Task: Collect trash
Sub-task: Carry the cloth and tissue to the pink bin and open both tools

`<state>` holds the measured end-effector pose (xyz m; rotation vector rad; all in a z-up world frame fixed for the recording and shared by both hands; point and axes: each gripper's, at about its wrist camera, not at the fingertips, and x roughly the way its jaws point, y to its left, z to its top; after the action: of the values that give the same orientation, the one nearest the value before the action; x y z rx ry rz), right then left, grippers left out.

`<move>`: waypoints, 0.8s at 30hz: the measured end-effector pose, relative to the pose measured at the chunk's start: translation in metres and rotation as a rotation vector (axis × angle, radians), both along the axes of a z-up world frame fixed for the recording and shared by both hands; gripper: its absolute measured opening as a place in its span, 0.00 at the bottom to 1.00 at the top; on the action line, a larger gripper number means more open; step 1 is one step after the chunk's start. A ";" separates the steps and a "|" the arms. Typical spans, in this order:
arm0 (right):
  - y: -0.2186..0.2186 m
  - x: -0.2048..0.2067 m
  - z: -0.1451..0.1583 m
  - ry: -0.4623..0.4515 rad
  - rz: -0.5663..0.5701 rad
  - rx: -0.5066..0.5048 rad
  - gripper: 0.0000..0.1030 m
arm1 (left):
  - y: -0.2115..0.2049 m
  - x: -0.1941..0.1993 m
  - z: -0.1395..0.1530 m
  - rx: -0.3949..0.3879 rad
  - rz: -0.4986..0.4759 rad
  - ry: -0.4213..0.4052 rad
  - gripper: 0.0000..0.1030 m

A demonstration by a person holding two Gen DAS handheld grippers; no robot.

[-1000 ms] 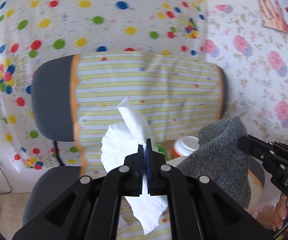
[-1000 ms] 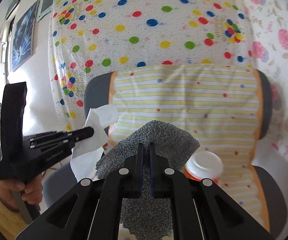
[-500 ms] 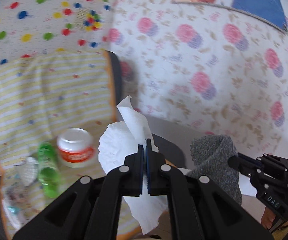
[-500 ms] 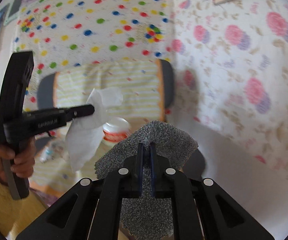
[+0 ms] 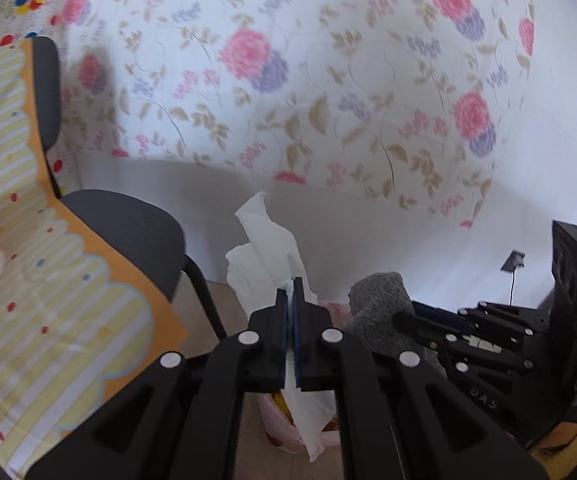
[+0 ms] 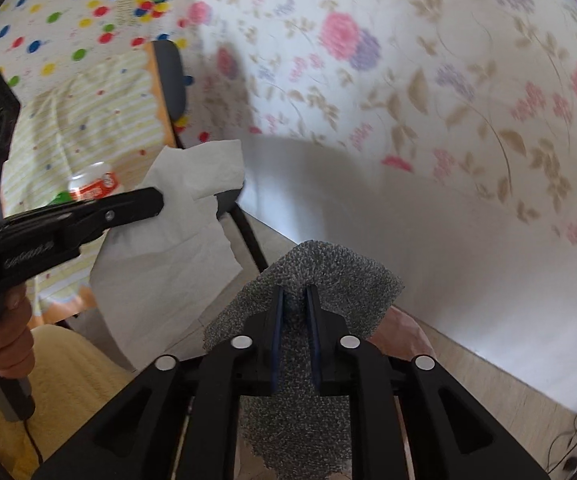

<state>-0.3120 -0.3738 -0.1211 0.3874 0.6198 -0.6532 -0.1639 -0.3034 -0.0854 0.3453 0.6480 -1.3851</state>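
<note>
My left gripper (image 5: 290,292) is shut on a crumpled white tissue (image 5: 264,248), which sticks up above the jaws and hangs below them. The right wrist view shows that same left gripper (image 6: 156,202) with the tissue (image 6: 176,240) drooping from it. My right gripper (image 6: 294,300) has a grey knitted cloth (image 6: 328,272) between its pads; its jaws are opening, and the cloth still fills the gap and stays in place. A pink plastic bag (image 5: 276,436) lies on the floor under both grippers, mostly hidden by them. The right gripper (image 5: 404,316) and grey cloth (image 5: 380,296) hang just right of the tissue.
A grey chair (image 5: 136,232) draped with a yellow striped cloth (image 5: 48,320) stands at the left, carrying a white tub with a red label (image 6: 92,188) and a green bottle (image 6: 58,198). A floral wall (image 5: 328,80) is close ahead. A person's hand (image 6: 4,344) holds the left gripper.
Both grippers swung right and down, away from the chair toward the floral wall and the floor, carrying tissue and cloth. The right gripper's jaws have parted a little.
</note>
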 end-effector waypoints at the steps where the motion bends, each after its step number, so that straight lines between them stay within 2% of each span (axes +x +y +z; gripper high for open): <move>1: -0.007 -0.002 -0.007 0.008 -0.018 0.011 0.22 | -0.005 -0.003 -0.005 0.015 -0.013 0.003 0.00; 3: -0.015 -0.006 -0.013 0.012 -0.035 0.033 0.30 | -0.012 -0.008 -0.010 0.038 -0.037 0.006 0.00; 5: -0.023 -0.010 -0.019 0.019 -0.059 0.053 0.33 | -0.020 -0.014 -0.017 0.067 -0.062 -0.008 0.01; 9: -0.029 -0.020 -0.016 0.000 -0.100 0.056 0.34 | -0.033 -0.025 -0.027 0.114 -0.106 -0.028 0.01; 17: -0.029 -0.043 -0.001 -0.032 -0.157 -0.007 0.36 | -0.063 -0.053 -0.043 0.190 -0.194 -0.022 0.01; 18: -0.031 -0.046 0.000 -0.036 -0.163 -0.005 0.36 | -0.066 -0.054 -0.046 0.198 -0.198 -0.015 0.05; 20: -0.033 -0.050 0.000 -0.041 -0.174 0.001 0.36 | -0.073 -0.056 -0.052 0.215 -0.193 -0.004 0.36; 21: -0.034 -0.052 0.000 -0.042 -0.176 0.003 0.36 | -0.075 -0.056 -0.054 0.217 -0.181 -0.003 0.61; 24: -0.034 -0.055 -0.002 -0.040 -0.179 0.003 0.36 | -0.076 -0.052 -0.059 0.215 -0.156 0.011 0.64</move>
<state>-0.3669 -0.4079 -0.1231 0.4614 0.5526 -0.8131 -0.2156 -0.3795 -0.1446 0.5695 0.7949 -1.4692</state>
